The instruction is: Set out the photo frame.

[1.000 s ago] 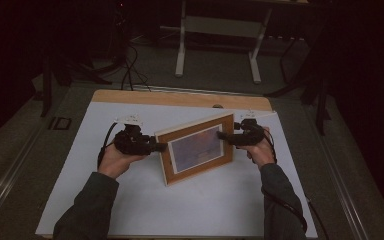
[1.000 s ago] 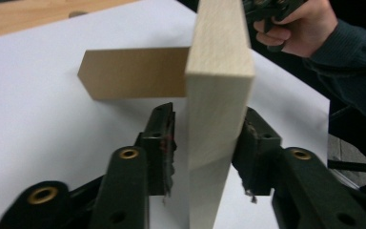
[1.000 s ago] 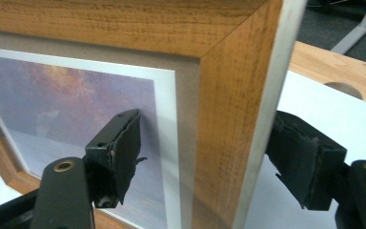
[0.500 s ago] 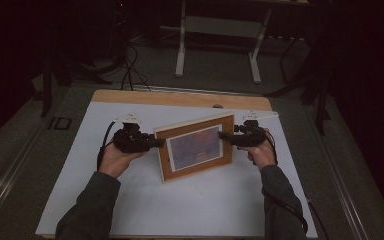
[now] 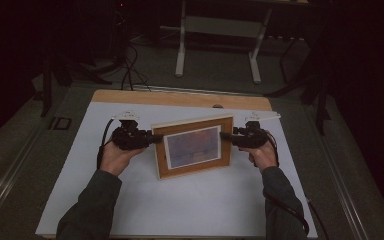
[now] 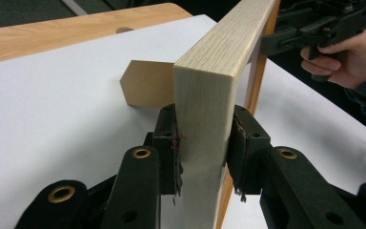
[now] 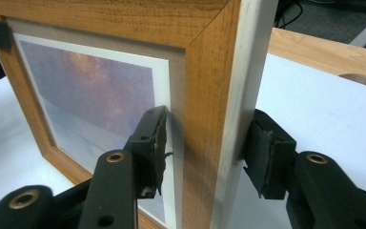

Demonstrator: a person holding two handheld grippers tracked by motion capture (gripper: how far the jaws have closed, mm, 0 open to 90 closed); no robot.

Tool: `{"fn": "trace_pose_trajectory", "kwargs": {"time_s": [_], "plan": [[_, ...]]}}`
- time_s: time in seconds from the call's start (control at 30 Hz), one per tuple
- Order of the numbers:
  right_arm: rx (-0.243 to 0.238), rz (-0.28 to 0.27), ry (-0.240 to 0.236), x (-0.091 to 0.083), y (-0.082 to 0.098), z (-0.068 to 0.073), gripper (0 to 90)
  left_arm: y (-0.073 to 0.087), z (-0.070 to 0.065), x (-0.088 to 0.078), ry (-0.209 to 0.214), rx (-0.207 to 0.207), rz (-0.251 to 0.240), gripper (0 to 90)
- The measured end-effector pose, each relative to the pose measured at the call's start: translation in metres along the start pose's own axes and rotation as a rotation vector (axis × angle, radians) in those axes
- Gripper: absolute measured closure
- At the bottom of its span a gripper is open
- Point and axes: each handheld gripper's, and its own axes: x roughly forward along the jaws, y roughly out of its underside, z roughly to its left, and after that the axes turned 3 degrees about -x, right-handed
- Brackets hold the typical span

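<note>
A wooden picture frame point(image 5: 192, 147) with a purple-blue print stands upright on the white sheet, propped on its back stand point(image 6: 145, 90). My left gripper point(image 5: 152, 140) is shut on the frame's left edge point(image 6: 205, 95). Both pads press its faces point(image 6: 202, 138), though the jaws have just eased open a touch. My right gripper point(image 5: 225, 136) straddles the right edge point(image 7: 209, 71). Its jaws have just been closing with the frame between them point(image 7: 207, 143). A thin gap shows at the front pad point(image 7: 155, 138).
The white sheet point(image 5: 180, 210) covers the table, with a bare wooden strip point(image 5: 180, 97) and a round hole point(image 5: 218, 106) at the far edge. Beyond it are desk legs point(image 5: 220, 45) and floor cables point(image 5: 130, 65).
The right gripper's jaws have narrowed around the frame's right edge. Both hands and the frame stay where they were.
</note>
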Motion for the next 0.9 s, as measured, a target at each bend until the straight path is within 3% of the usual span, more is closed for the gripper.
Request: {"fn": "trace_pose_trajectory", "kwargs": {"time_s": [0.3,0.9], "plan": [[0.0,-0.006,0.0,-0.001,0.002,0.003,56.0,-0.001,0.003,0.001,-0.036,-0.014,-0.018,68.5],[0.013,-0.021,0.019,-0.006,0.009,0.01,60.0,-0.006,0.007,0.004,-0.057,-0.009,-0.019,65.5]]}}
